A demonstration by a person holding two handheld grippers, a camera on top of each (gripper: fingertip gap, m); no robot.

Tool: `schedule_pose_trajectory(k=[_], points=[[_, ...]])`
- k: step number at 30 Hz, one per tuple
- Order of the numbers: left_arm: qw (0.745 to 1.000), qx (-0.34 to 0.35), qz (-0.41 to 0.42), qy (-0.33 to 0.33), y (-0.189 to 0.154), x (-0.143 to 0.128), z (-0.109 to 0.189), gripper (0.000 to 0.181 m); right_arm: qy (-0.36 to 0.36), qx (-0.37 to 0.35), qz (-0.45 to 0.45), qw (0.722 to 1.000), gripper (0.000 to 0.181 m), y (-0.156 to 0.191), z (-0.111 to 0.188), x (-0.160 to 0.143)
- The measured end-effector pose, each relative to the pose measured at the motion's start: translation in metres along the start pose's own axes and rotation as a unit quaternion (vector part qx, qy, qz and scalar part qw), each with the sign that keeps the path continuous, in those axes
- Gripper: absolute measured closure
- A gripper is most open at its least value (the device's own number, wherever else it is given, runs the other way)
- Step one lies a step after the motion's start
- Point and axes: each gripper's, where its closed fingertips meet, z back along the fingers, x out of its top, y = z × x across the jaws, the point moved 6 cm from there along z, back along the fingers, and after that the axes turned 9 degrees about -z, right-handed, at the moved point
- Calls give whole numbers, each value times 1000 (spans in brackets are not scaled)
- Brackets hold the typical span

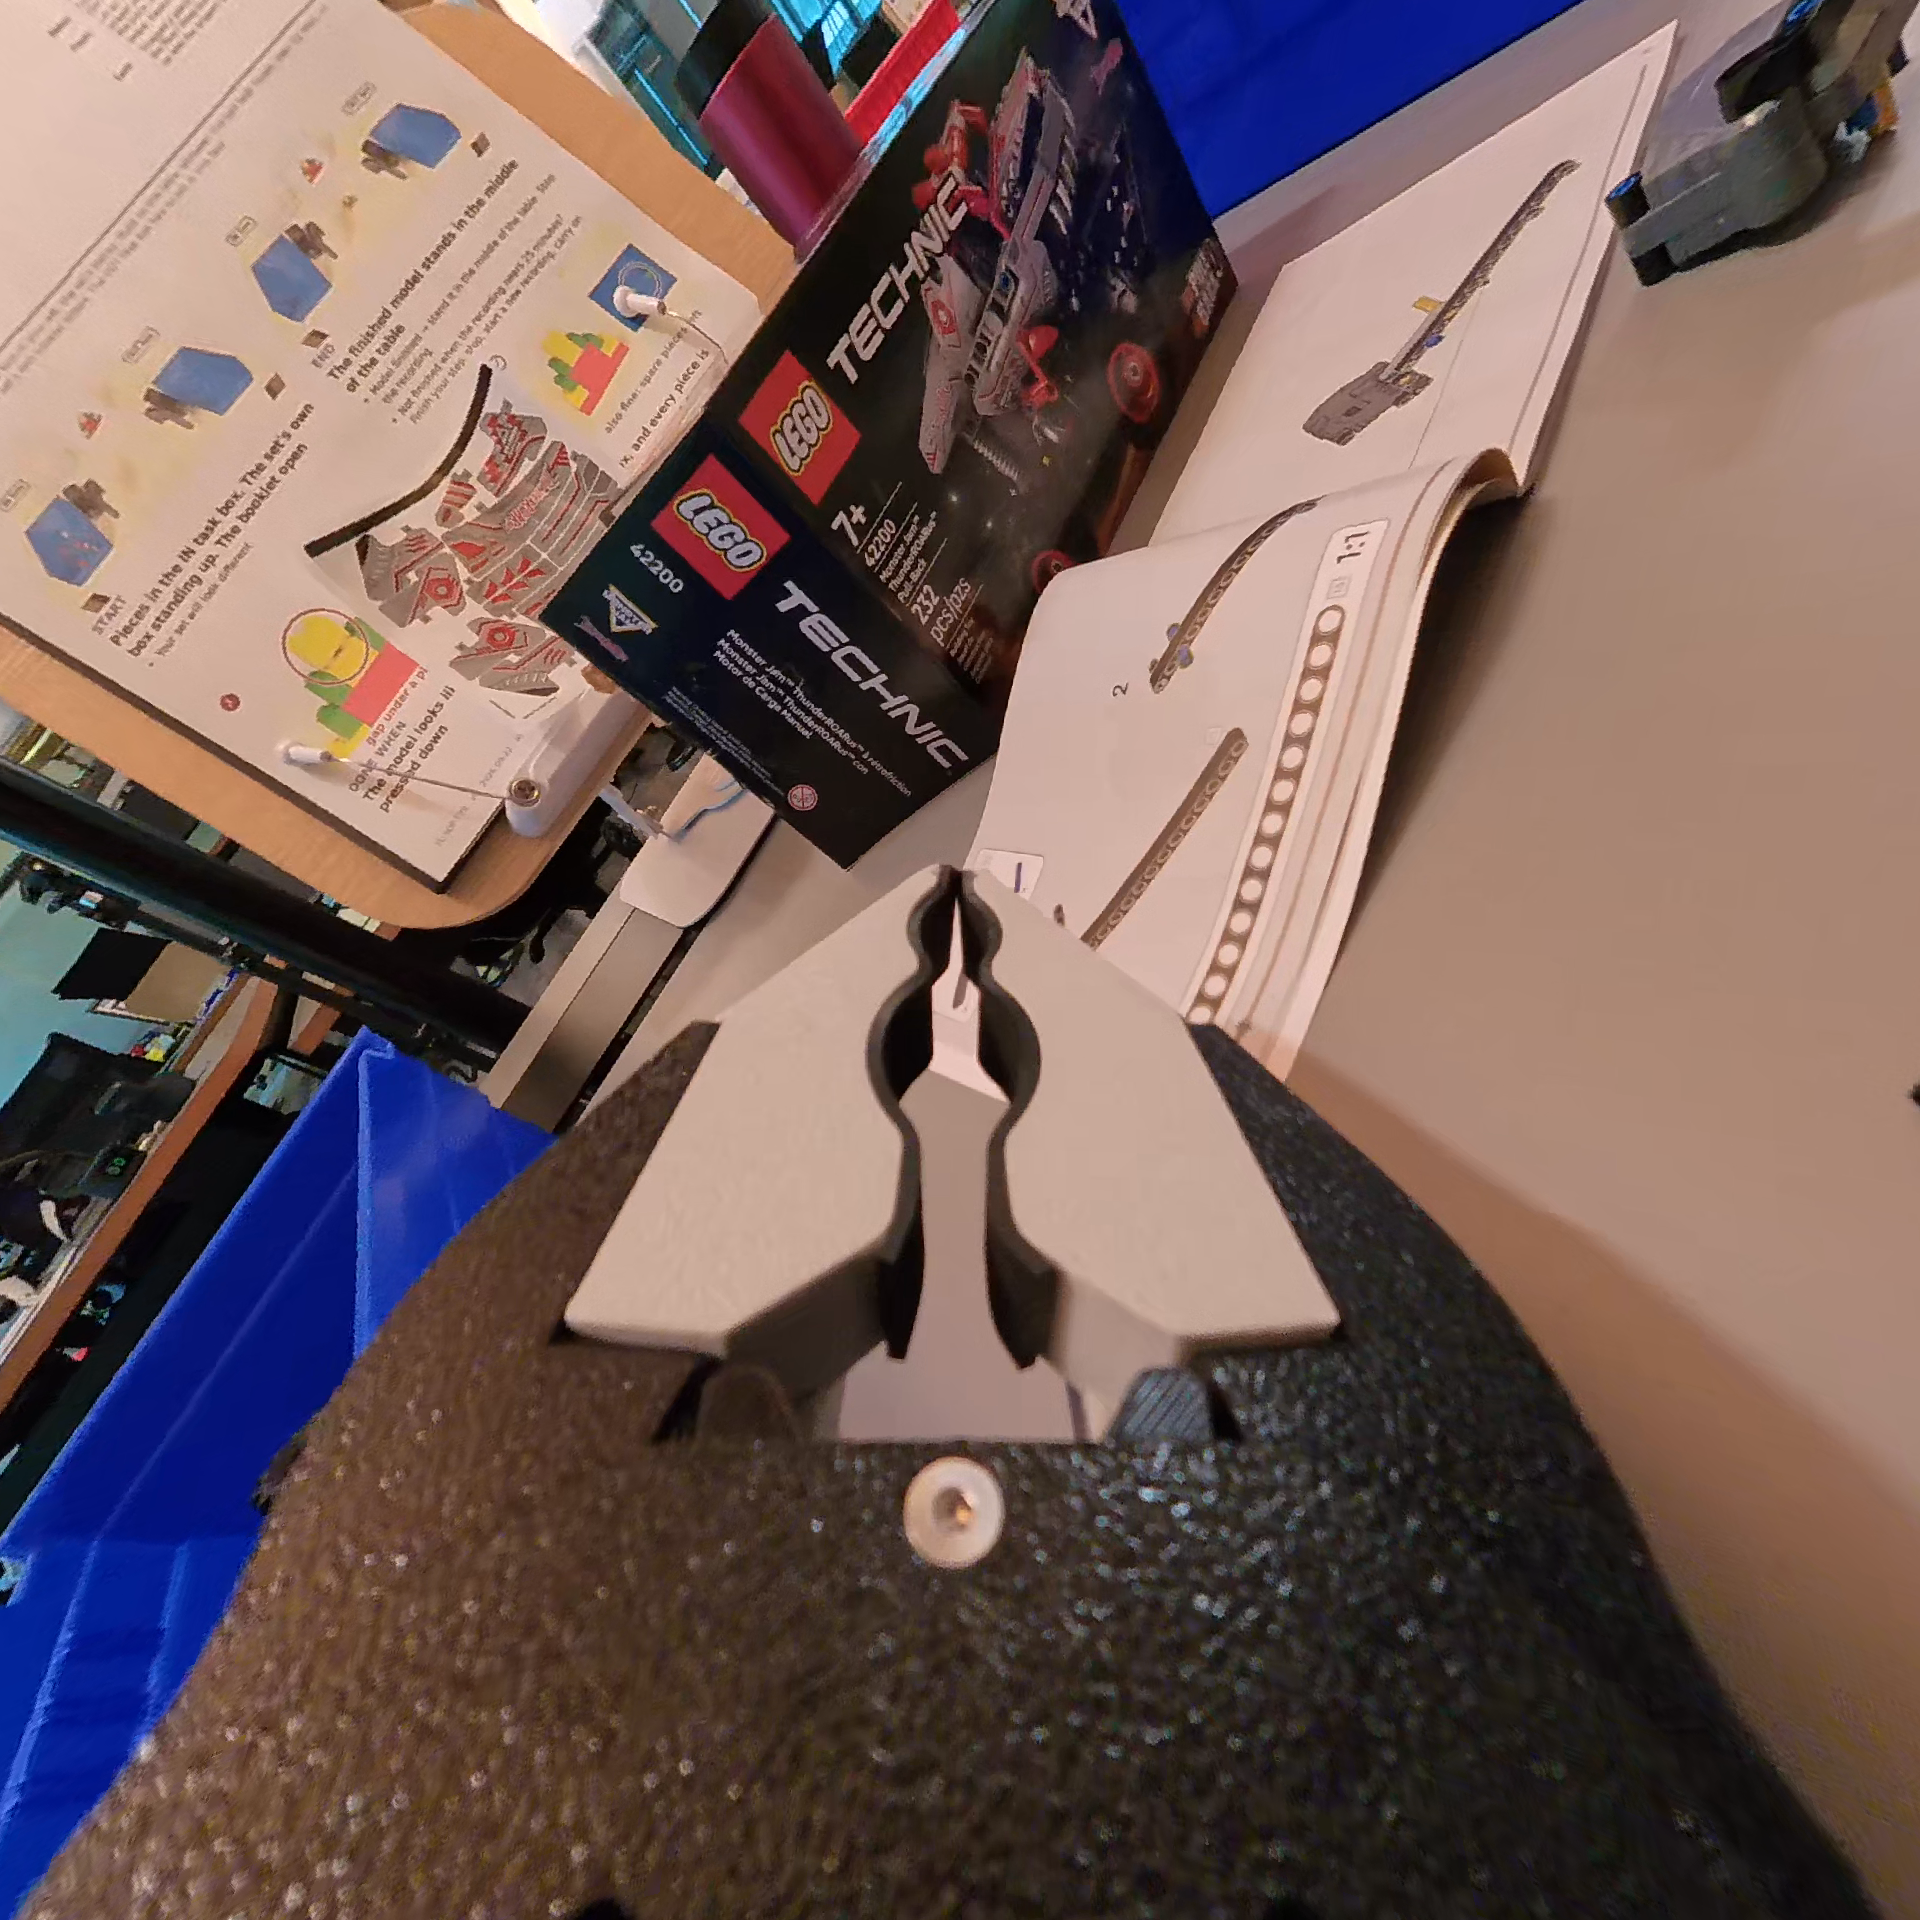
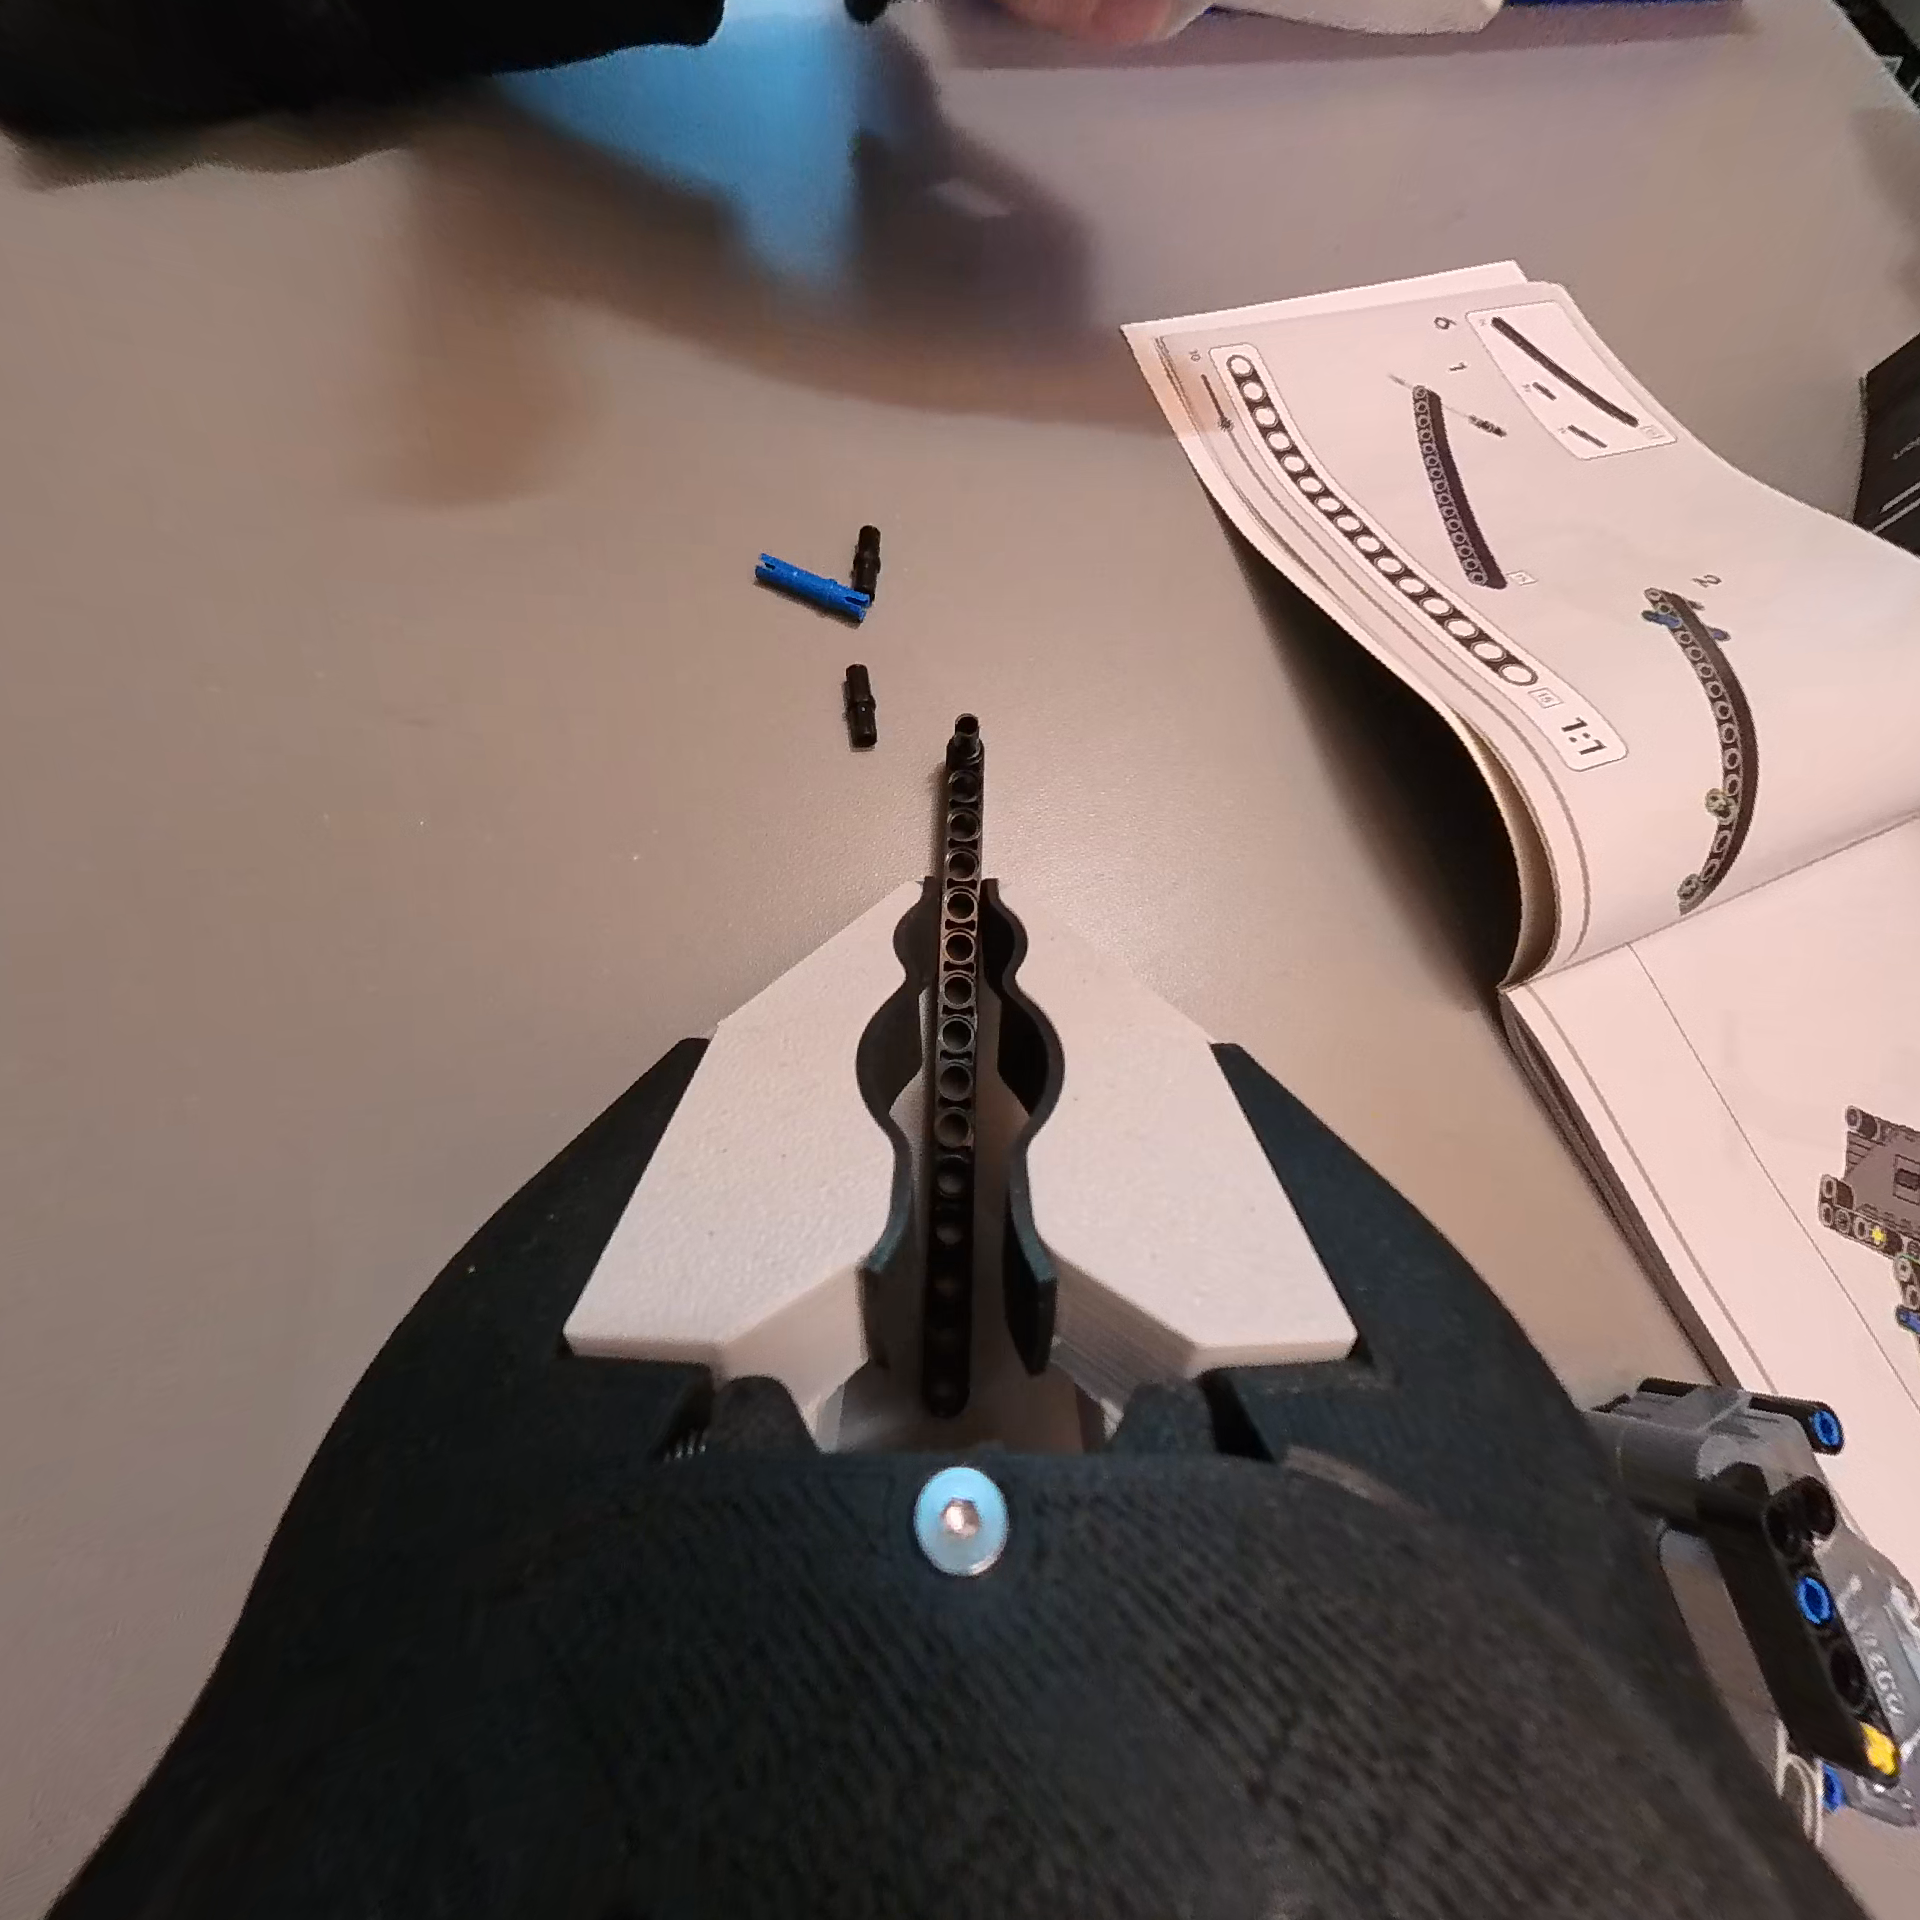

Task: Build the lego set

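Note:
My right gripper (image 2: 961, 894) is shut on a long black beam with holes (image 2: 961, 987), which sticks out past the fingertips over the grey table; a black pin sits at its far end (image 2: 966, 727). Beyond it lie a loose black pin (image 2: 860, 707), a blue pin (image 2: 810, 587) and another black pin (image 2: 867, 561) touching it. My left gripper (image 1: 958, 883) is shut and empty, held above the table near the open instruction booklet (image 1: 1299, 748). A grey and black part-built assembly (image 2: 1766, 1538) lies at the right gripper's right side.
The set's box (image 1: 914, 488) stands behind the booklet, which also shows in the right wrist view (image 2: 1455, 582). A printed instruction sheet on a wooden board (image 1: 260, 416) stands at left. A blue bin (image 1: 208, 1351) is at lower left. A dark sleeve (image 2: 312, 52) reaches in at far top.

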Motion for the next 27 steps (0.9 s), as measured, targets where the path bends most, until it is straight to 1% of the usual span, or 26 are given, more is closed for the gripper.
schedule_pose_trajectory(k=[1, 10, 16, 20, 27], points=[[1000, -1, -5, -1, -1, 1, 0, 181, 0, 0, 0, 1000, 176, 0, 0, 0], [999, -2, -48, -11, -3, 12, 4, 181, 0, 1, -1, 1000, 176, 0, 0, 0], [996, 6, -91, -2, -3, 16, 7, 181, 0, -2, 2, 1000, 176, 1, 0, 0], [996, 22, -85, -1, 1, 17, 10, 181, 0, 0, 0, 1000, 176, 1, 0, 0], [995, 30, -90, -2, 3, 20, 12, 181, 0, 0, 0, 1000, 176, 2, 0, 0]])
